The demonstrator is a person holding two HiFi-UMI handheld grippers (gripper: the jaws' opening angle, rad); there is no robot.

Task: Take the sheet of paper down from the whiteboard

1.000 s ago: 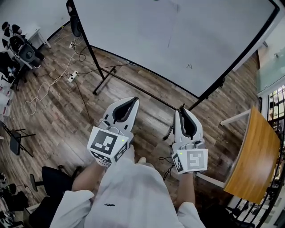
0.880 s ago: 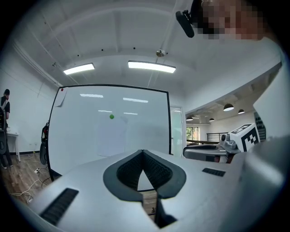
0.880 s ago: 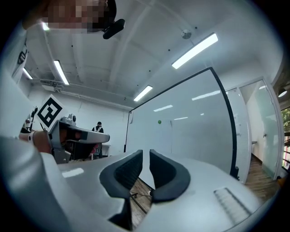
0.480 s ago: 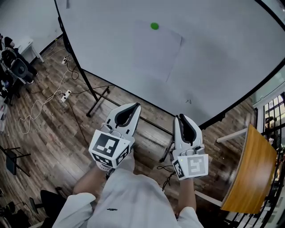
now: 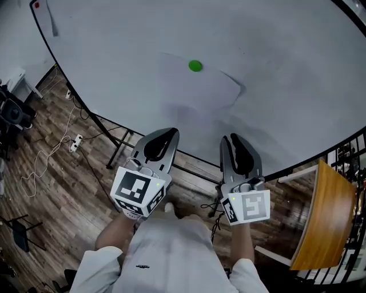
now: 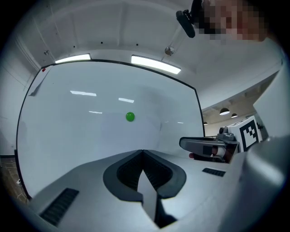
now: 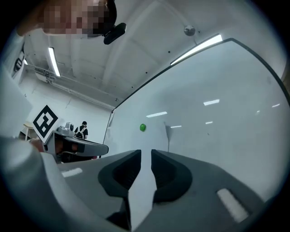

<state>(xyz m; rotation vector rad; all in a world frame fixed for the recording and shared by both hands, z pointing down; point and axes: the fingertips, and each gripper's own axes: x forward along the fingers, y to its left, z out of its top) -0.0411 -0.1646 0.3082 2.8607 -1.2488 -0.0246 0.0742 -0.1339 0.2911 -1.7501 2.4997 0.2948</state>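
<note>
A white sheet of paper (image 5: 197,91) hangs on the whiteboard (image 5: 286,68), pinned by a round green magnet (image 5: 195,66); its right edge lifts off the board. Both grippers point level at the board, below the sheet and short of it. My left gripper (image 5: 170,131) is shut and empty. My right gripper (image 5: 230,138) holds nothing and shows a narrow gap between its jaws. From the left gripper view, the magnet (image 6: 130,117) sits above the closed jaws of the left gripper (image 6: 142,152). In the right gripper view the magnet (image 7: 142,128) sits just above the slit of the right gripper (image 7: 146,152).
The whiteboard's black stand (image 5: 123,143) rests on a wooden floor with cables (image 5: 51,154) at the left. A wooden table (image 5: 326,212) is at the right. A red magnet (image 5: 36,5) sits at the board's top left. A person (image 7: 83,129) stands far off.
The whiteboard has come much closer and now fills the upper head view. Both grippers have moved forward toward it, side by side. The sheet and green magnet have come fully into view.
</note>
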